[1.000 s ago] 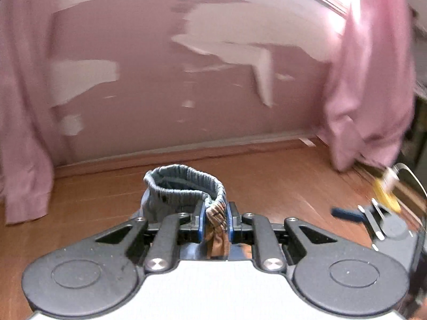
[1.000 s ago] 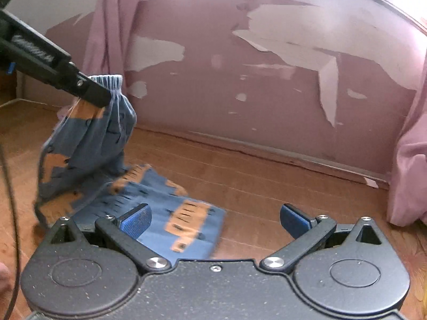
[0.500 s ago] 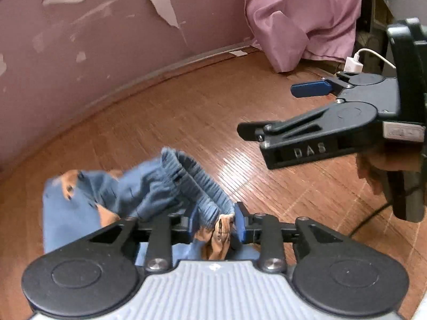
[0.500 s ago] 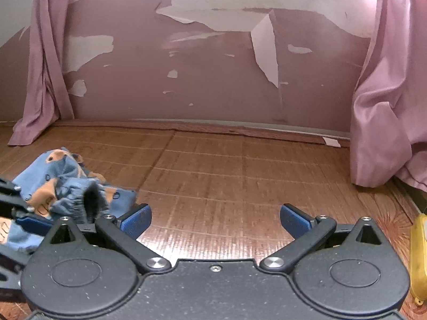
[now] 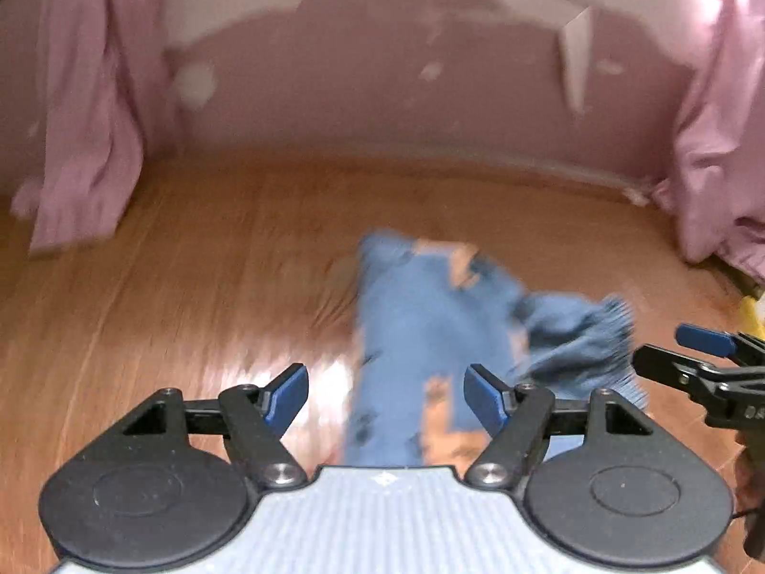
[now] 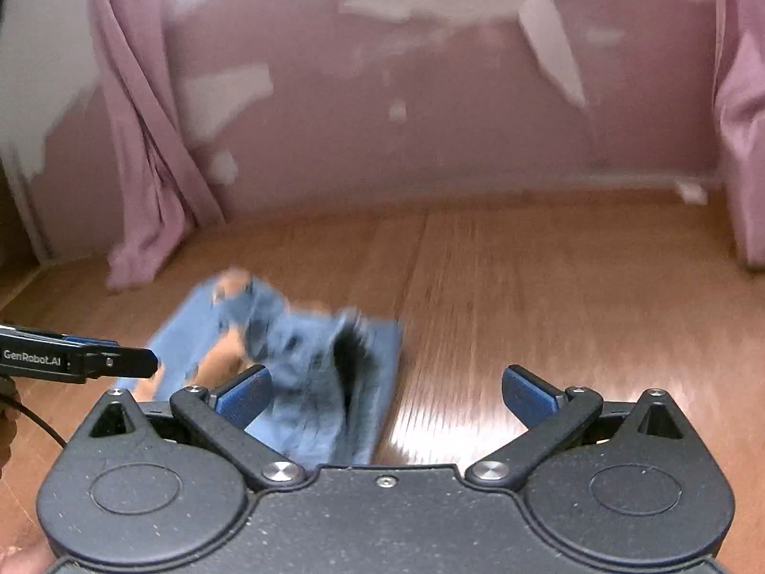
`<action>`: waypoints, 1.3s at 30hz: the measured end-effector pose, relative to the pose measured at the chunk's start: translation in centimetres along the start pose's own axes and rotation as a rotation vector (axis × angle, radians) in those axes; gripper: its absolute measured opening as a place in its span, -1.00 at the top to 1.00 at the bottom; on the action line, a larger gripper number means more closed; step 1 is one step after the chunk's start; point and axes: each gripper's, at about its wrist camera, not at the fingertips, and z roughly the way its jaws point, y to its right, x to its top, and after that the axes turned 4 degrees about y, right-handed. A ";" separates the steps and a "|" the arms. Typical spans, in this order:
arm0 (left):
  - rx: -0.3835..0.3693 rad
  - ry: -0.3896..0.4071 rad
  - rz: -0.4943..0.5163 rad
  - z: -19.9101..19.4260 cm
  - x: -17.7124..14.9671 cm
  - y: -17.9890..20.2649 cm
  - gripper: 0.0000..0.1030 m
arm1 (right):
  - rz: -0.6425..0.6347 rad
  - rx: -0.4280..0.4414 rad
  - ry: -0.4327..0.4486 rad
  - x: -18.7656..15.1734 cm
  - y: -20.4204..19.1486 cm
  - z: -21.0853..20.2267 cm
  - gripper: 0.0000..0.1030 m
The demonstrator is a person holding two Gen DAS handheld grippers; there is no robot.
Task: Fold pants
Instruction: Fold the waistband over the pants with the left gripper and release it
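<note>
Blurry shots all round, so fine detail is a bit lost. Small blue pants [image 5: 420, 335] with orange patches lying in a rumpled heap on the wooden floor [image 5: 191, 296], out in the open part of it, well clear of the far edge where the floor meets the pink wall [image 5: 382, 86] with its peeling paint. One leg stretched out flat toward the wall, the ribbed waistband [image 5: 602, 335] bunched up and flopped over to the right in the left wrist view. Same pile in the right wrist view [image 6: 306, 358], waistband opening gaping dark near the middle.

Left gripper [image 5: 386, 392] spread wide, nothing between the blue pads, hovering right over the near end of the pants; can't tell if touching the cloth. Right gripper [image 6: 386, 392] also spread wide and holding nothing, left pad over the heap's near edge, right pad over bare floor. Each gripper poking into the other's view from the side: right one [image 5: 693, 363] just beside the waistband, left one [image 6: 95, 361] near the left edge of the pile.

Pink curtains [image 6: 143, 143] hanging at both ends of the wall, down to the floor.
</note>
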 end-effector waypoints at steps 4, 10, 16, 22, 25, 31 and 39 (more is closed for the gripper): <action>0.028 -0.061 0.013 0.9 -1.5 -2.0 -0.58 | -0.064 -0.213 -0.106 -1.9 -1.2 0.2 -0.98; -0.014 -0.048 0.057 0.2 -2.1 -3.4 -0.66 | -0.022 -0.224 -0.086 -2.1 -1.2 -1.9 -0.99; -0.143 0.190 0.104 -3.6 1.0 -4.6 -0.61 | -0.112 -0.002 0.196 0.2 -2.8 -4.8 -0.63; -0.464 0.150 0.134 -0.1 5.1 -4.0 -0.52 | -0.229 0.304 0.098 0.7 -4.2 -1.3 -0.04; -0.482 0.061 0.181 3.4 5.5 -3.6 -0.45 | -0.207 0.282 0.053 -0.1 -3.1 0.4 -0.04; -0.378 -0.063 0.175 8.7 4.5 -5.2 -0.59 | -0.121 0.283 -0.015 -1.3 -0.9 2.8 -0.37; -0.334 0.042 0.149 5.3 4.2 -6.1 -0.63 | -0.135 0.324 0.069 -0.9 -0.9 0.7 -0.72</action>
